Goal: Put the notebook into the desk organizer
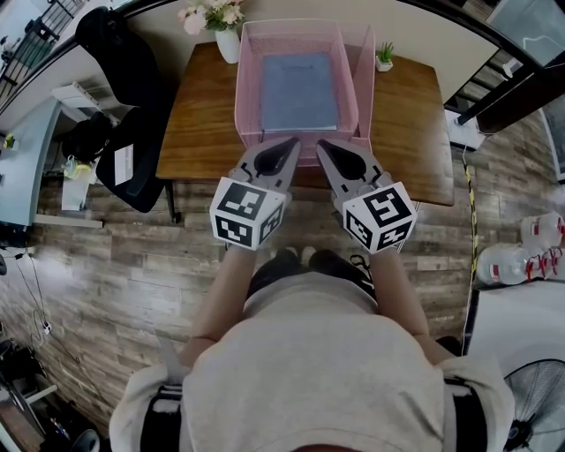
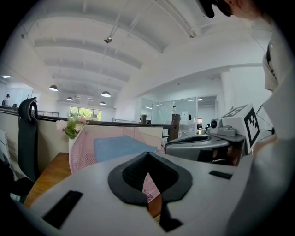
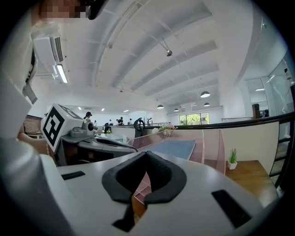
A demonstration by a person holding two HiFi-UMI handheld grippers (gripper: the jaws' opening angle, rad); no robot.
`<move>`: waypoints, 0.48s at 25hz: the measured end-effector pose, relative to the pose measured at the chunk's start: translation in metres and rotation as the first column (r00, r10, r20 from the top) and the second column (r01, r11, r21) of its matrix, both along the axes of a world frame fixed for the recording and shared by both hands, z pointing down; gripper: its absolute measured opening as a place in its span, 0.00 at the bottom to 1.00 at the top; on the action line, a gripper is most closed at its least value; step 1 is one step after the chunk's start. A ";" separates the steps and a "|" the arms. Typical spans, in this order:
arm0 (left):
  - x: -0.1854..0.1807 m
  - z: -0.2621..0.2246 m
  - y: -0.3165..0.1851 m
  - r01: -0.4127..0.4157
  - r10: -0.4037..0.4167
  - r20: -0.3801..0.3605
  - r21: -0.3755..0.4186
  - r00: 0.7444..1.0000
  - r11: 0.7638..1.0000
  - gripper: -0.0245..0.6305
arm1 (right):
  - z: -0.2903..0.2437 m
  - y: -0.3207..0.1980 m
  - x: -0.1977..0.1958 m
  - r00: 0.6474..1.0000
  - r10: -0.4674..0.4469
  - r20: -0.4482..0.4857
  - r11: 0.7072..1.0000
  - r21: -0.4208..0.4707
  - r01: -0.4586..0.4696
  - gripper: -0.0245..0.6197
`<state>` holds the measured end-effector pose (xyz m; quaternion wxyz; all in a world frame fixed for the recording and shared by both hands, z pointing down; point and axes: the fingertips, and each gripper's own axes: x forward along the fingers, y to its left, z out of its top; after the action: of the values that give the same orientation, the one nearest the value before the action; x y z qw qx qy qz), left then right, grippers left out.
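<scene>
Notebook: blue cover, lying flat inside the pink mesh desk organizer, on its floor and square to the walls. From how things lie, the task looks already done.

Organizer stands on the brown wooden worktop, toward the far edge. A vase of flowers is at its back left corner; a small potted plant is off to the right.

Left gripper: jaws pressed together, nothing between them. Tip hangs just before the organizer's near edge.
Right gripper: jaws also pressed together, empty, beside the left one and pointed the same way. Neither touches the notebook.

Handling, judged by look:
- Thin and flat, so probably light.
- Cover seems soft; likely to bend or sag if lifted by one corner.
- Not fragile. A matt cover should give the pads fair purchase.
- It lies flush on the mesh, so there is little edge to get under. High walls close in the left, right and back.
- Best hold, if it had to be shifted: the near edge, taken mid-width or with one gripper toward each near corner, so that it stays level.

Writing:
- None readable on the cover. A faint mark near its far edge is too small to make out.
- The gripper cubes carry black-and-white square patterns, not words.
- No brand seen on the organizer.
</scene>
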<state>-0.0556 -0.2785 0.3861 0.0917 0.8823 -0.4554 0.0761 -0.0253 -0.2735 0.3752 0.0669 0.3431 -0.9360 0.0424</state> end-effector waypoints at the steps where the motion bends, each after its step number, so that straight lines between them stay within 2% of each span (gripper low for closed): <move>1: 0.001 -0.001 0.000 -0.003 0.003 -0.002 0.003 1.000 1.000 0.05 | 0.001 -0.001 0.000 1.000 0.000 0.003 1.000 -0.004 0.000 0.04; 12: 0.000 0.001 -0.002 -0.004 0.003 -0.021 -0.008 1.000 1.000 0.05 | 0.002 -0.004 -0.003 1.000 -0.007 -0.002 1.000 -0.006 0.007 0.04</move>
<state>-0.0558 -0.2806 0.3869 0.1001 0.8834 -0.4526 0.0689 -0.0283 -0.2775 0.3768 0.0691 0.3397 -0.9369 0.0444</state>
